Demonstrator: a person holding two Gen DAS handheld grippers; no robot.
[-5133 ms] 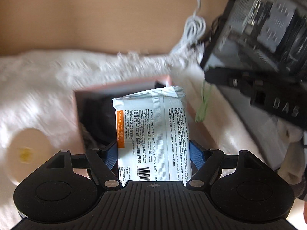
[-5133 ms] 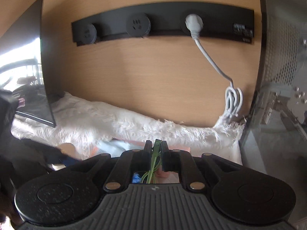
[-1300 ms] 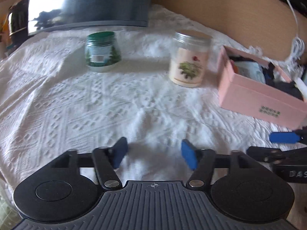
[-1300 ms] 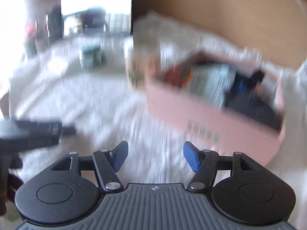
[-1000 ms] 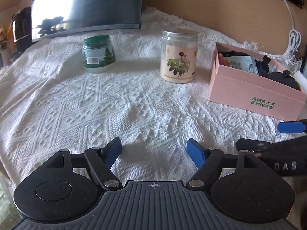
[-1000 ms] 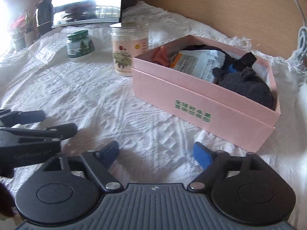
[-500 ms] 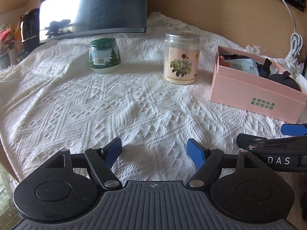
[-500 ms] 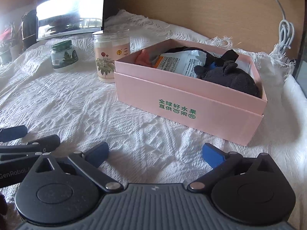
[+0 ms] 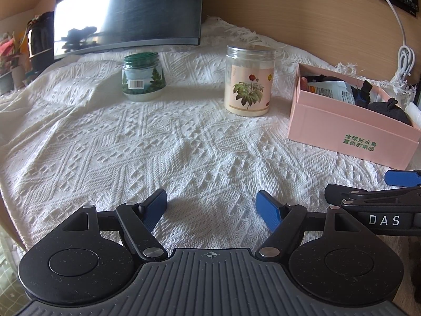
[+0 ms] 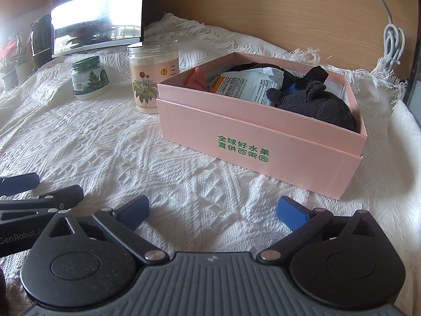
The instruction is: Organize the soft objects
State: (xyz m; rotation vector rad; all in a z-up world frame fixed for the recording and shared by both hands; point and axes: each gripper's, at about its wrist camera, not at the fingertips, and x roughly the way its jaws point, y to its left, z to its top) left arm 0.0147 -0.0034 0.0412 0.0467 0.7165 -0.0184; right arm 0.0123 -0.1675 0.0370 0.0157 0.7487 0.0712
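A pink cardboard box [image 10: 263, 142] [image 9: 342, 129] with green print stands on the white knitted cloth. Inside lie a dark grey plush toy [image 10: 315, 104], a white printed pouch [image 10: 247, 84], a salmon-coloured soft item [image 10: 197, 79] and some black fabric. My left gripper [image 9: 211, 204] hovers low over bare cloth in front of and left of the box, open, with nothing between its blue pads. My right gripper [image 10: 213, 208] stands wide open just in front of the box, empty too. Each gripper shows at the edge of the other's view.
A clear jar with a flower label [image 9: 248, 81] and a green-lidded jar [image 9: 143, 77] stand on the cloth [image 9: 131, 144] left of the box. A dark monitor [image 9: 129, 10] leans behind them. A white cable [image 9: 404, 55] hangs down the wooden back wall.
Five seconds ago the left gripper held the white pouch over the box and the right gripper was shut; both have since pulled back, open and empty. Over the last second the right jaws widened slightly.
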